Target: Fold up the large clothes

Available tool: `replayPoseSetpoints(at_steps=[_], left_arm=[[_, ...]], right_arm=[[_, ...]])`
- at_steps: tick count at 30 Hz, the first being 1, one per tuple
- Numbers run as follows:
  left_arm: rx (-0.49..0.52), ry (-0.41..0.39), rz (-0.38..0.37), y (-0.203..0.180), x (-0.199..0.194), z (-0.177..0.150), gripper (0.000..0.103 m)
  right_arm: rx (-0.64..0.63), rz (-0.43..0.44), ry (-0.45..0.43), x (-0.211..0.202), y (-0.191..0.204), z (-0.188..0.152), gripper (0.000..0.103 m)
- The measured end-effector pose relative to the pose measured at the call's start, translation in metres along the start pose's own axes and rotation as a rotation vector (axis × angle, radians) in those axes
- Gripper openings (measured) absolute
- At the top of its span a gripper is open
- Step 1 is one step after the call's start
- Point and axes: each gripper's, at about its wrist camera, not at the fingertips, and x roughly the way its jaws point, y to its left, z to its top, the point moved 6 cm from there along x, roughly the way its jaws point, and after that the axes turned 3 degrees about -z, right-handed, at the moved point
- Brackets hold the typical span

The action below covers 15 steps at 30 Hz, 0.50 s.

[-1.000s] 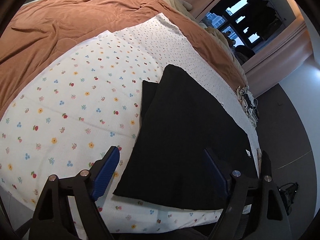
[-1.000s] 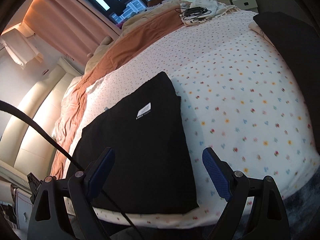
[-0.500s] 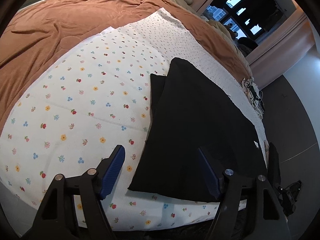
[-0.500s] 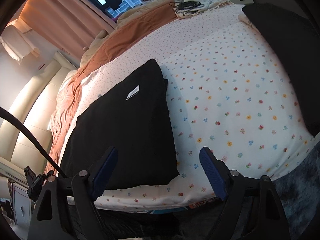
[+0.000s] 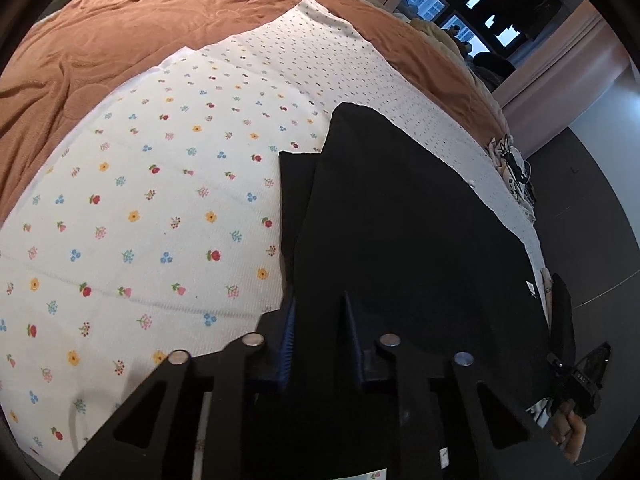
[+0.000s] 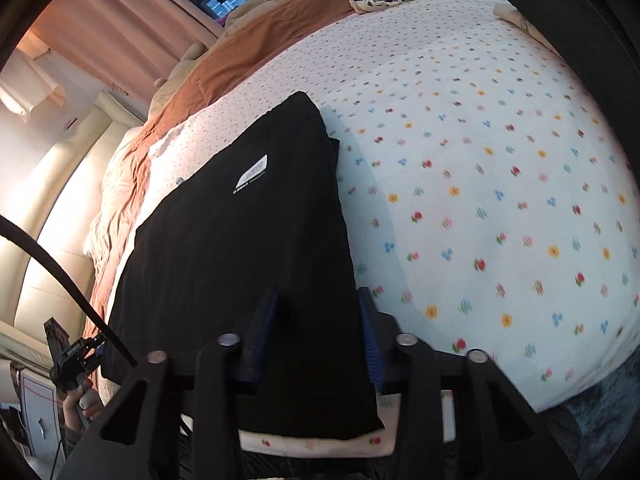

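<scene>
Since half a second earlier we had brought both claws down and narrowed them, the left claw [image 5: 318, 322] and right claw [image 6: 318, 320] each pinching a near corner of the soft, light black garment [image 6: 240, 248] at the bed's [image 6: 500, 200] near edge.

the near hem of the black garment [image 5: 400, 240] is hidden behind the left hand-held gripper [image 5: 318, 340], so whether its blue pads [image 5: 287, 344] pinch the cloth cannot be told. under the right hand-held gripper [image 6: 318, 336] the garment's near corner is likewise covered. the print on the white label [image 6: 252, 172] ahead of it is too small to read. the flowered sheet [image 6: 500, 208] to its right is blurred. the dark cloth [image 6: 560, 4] far ahead and right is cut off by the edge.
</scene>
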Motion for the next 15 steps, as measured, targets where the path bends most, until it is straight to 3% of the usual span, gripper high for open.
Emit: replayPoseSetpoints(at_steps=[3,15], left_arm=[[0.005,-0.009,0.006,-0.003,-0.006,0.0,0.01],[-0.028,-0.029,0.027,0.006,-0.02,-0.014,0.009]], right_arm=[[-0.041,0.004,-0.002,0.003,0.008,0.004,0.009],[-0.044,0.019,0.012,0.02,0.014,0.005,0.009]])
